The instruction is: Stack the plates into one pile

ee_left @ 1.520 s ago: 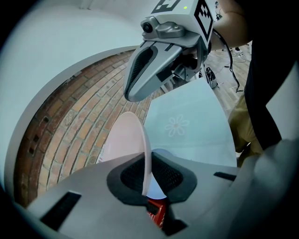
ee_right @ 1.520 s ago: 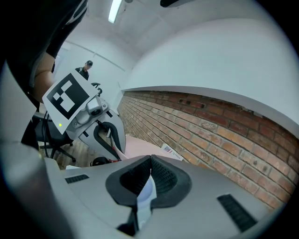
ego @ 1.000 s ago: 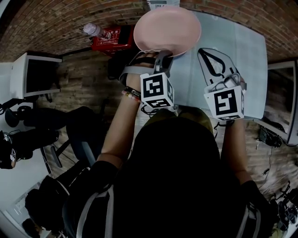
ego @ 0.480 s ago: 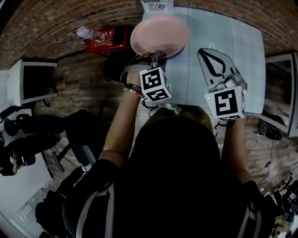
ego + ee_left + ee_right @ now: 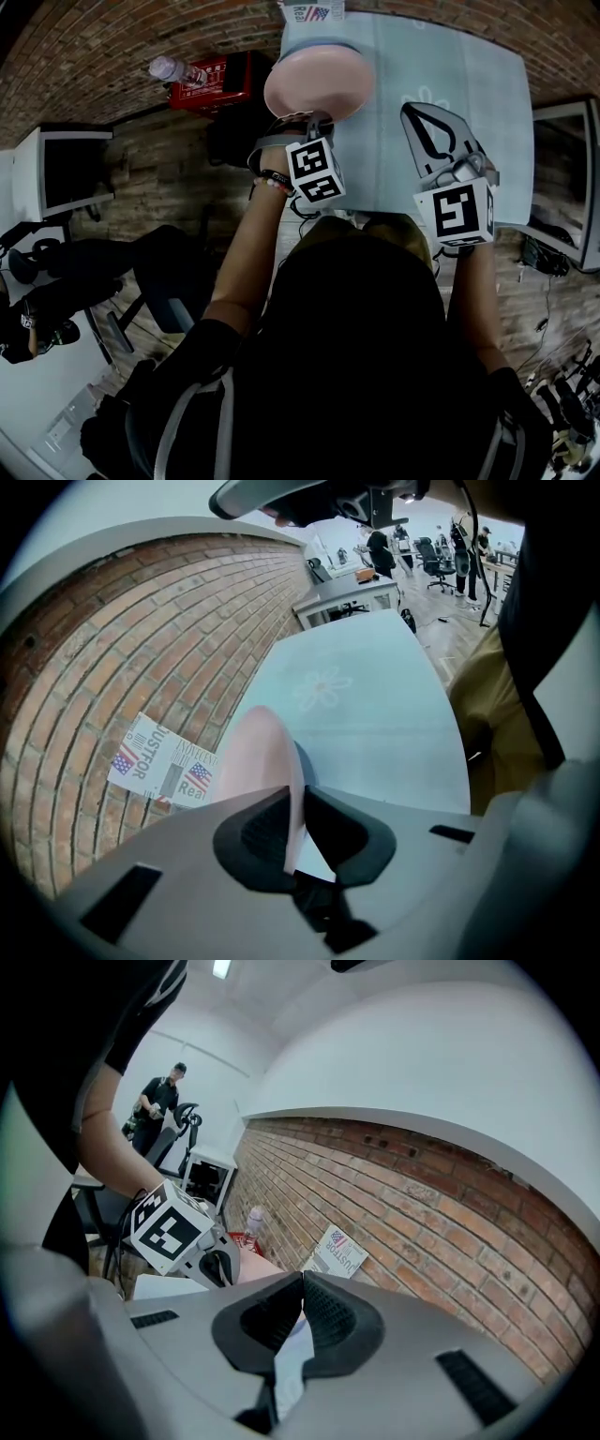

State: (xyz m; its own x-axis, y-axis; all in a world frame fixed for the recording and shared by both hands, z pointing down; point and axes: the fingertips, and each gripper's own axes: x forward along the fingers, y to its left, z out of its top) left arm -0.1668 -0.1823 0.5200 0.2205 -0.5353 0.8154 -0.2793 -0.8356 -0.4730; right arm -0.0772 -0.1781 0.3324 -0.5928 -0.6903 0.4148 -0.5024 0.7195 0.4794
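Pink plate [image 5: 319, 80]: one, round and shallow, gripped at its near rim by my left hand-held gripper [image 5: 315, 120]. Both pads press on the rim from either side, and in the left gripper view the plate's edge runs up between them. The plate reaches out ahead of that hand-held gripper over the far left corner of the surface [image 5: 427, 66], close to the brick wall [image 5: 141, 639]. I cannot tell whether it rests on anything. Bluish rim [image 5: 319, 47]: a pale arc just past the pink plate's far edge, seemingly of another plate lying under it, though I cannot say for certain. Right hand-held gripper [image 5: 422, 117]: jaws closed tip to tip with nothing between them, held over the right side of the surface, well apart from the pink plate. Surface: pale blue-green and glassy, with a faint flower outline [image 5: 321, 688]. Paper sign [image 5: 169, 769]: printed with flags, set at the foot of the wall just beyond the plate. Clear bottle [image 5: 174, 67] and red box [image 5: 214, 79]: off the surface's left edge, beside the wall. Monitor [image 5: 66, 171]: farther left. Person [image 5: 157, 1101]: standing far off in the right gripper view.
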